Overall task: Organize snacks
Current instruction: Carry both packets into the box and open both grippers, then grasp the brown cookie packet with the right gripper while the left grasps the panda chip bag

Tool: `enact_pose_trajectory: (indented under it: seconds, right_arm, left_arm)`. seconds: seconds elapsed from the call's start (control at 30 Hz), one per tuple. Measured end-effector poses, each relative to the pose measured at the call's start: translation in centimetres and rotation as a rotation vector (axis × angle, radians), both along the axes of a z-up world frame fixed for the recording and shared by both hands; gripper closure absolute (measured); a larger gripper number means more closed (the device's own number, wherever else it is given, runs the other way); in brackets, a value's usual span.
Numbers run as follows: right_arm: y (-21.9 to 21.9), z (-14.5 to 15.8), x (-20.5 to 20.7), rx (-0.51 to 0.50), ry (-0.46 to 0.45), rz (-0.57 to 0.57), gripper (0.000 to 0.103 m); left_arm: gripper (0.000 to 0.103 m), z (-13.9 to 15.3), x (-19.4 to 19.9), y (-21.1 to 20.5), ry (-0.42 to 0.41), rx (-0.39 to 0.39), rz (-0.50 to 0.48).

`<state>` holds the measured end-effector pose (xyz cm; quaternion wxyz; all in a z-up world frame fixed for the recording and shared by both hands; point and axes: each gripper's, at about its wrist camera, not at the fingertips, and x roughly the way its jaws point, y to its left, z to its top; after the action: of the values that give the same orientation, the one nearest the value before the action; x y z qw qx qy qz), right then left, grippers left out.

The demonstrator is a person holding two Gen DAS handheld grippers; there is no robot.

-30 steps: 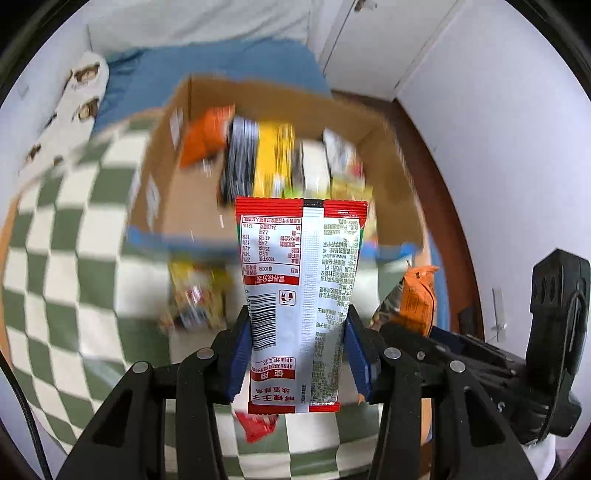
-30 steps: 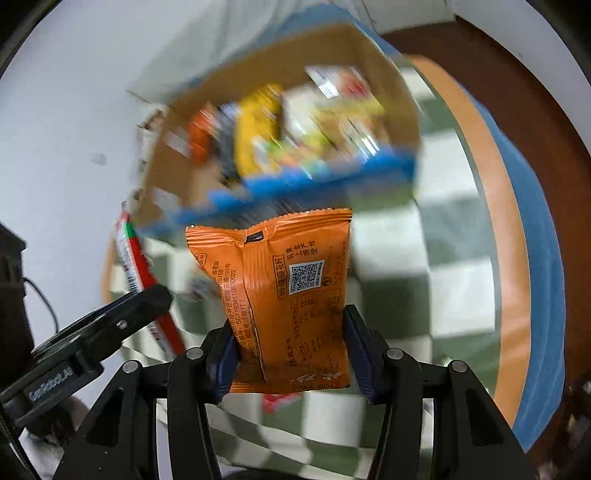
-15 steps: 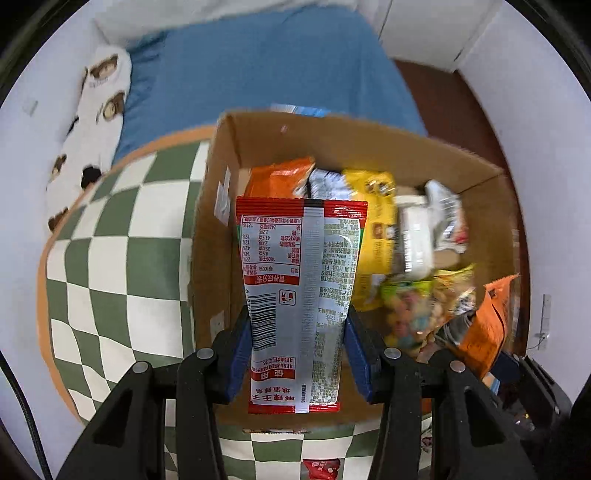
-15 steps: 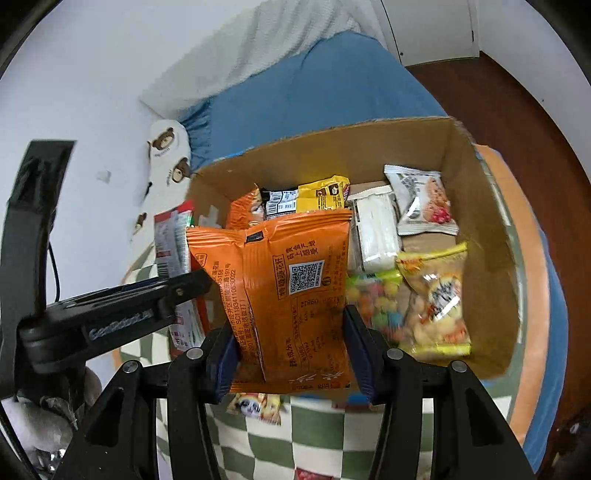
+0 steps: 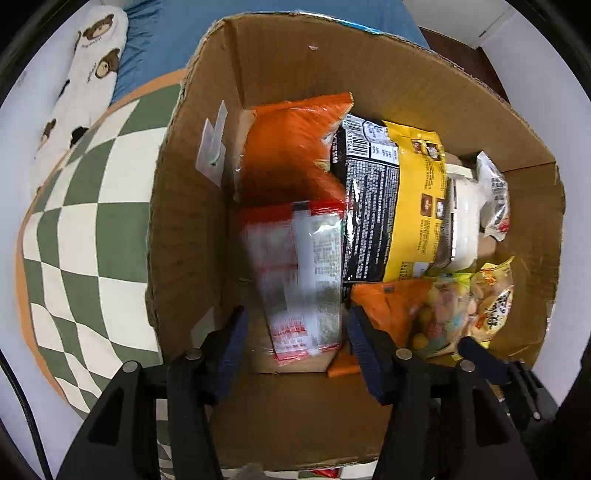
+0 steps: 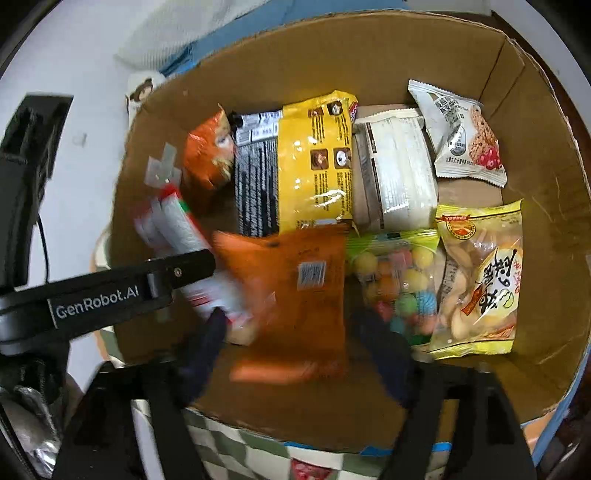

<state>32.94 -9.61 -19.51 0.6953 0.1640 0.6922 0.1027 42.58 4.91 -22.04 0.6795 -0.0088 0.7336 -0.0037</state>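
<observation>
A green-and-white checked cloth (image 5: 85,229) covers the table, with a blue bed (image 5: 173,33) and a bear-print pillow (image 5: 85,74) beyond it at 11 o'clock. A cardboard box (image 5: 369,74) fills both views.

The left gripper (image 5: 295,332) stands with its jaws apart over the box's left side; the red-and-white packet (image 5: 299,273), motion-blurred, lies loose between them, touching neither finger. The right gripper (image 6: 291,343) is likewise spread, and the blurred orange packet (image 6: 295,288) sits free in the gap, its barcode panel facing up.

Inside the box, at 12 o'clock from the red-and-white packet, stands an orange bag (image 5: 291,147). Just beside it at 2 o'clock are a black packet (image 5: 365,214) and a yellow packet (image 5: 417,206), then a white wrapped pack (image 6: 399,177). A cereal bar pack (image 6: 461,136) leans in the far right corner. A bag of coloured candy balls (image 6: 399,284) and a yellow-edged cracker bag (image 6: 484,277) lie at 3 o'clock of the orange packet, touching each other.
</observation>
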Motion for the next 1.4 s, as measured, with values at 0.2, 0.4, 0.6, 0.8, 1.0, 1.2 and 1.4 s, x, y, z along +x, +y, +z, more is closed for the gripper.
enact_pose_trajectory:
  seconds: [0.2,0.4,0.6,0.8,1.0,1.2,1.4]
  right_arm:
    - [-0.4,0.0,-0.3,-0.042,-0.008,0.004,0.016]
    - [-2.2,1.9,-1.4,-0.11,-0.056,-0.015,0.016]
    - [-4.6,3.8,-3.1,-0.185,-0.122,-0.029,0.016]
    - [-5.6,6.3,-4.9,-0.239,-0.204,-0.028,0.016]
    - [-5.7,9.3,-6.9,-0.276,-0.296,-0.032,0.016]
    - [-5.8,12.9,-9.4,-0.295,-0.39,-0.038,0.016]
    - [-5.8,16.3,-12.3,-0.293,-0.46,-0.052,0.016]
  left_arm:
    - [0.034,0.6,-0.7,-0.6,-0.038,0.012,-0.013]
    - [0.034,3.0,-2.7,-1.2,-0.143,0.022,-0.02]
    - [0.032,6.0,-5.8,-1.3,-0.295,0.013,-0.016]
    - [0.013,8.9,-8.1,-1.3,-0.421,-0.016,-0.001]
    - [0.01,11.7,-10.4,-1.4,-0.528,0.009,-0.006]
    - [0.01,14.6,-13.2,-1.2,-0.61,-0.005,-0.006]
    - [0.009,17.0,-16.4,-1.4,-0.668,-0.03,-0.02]
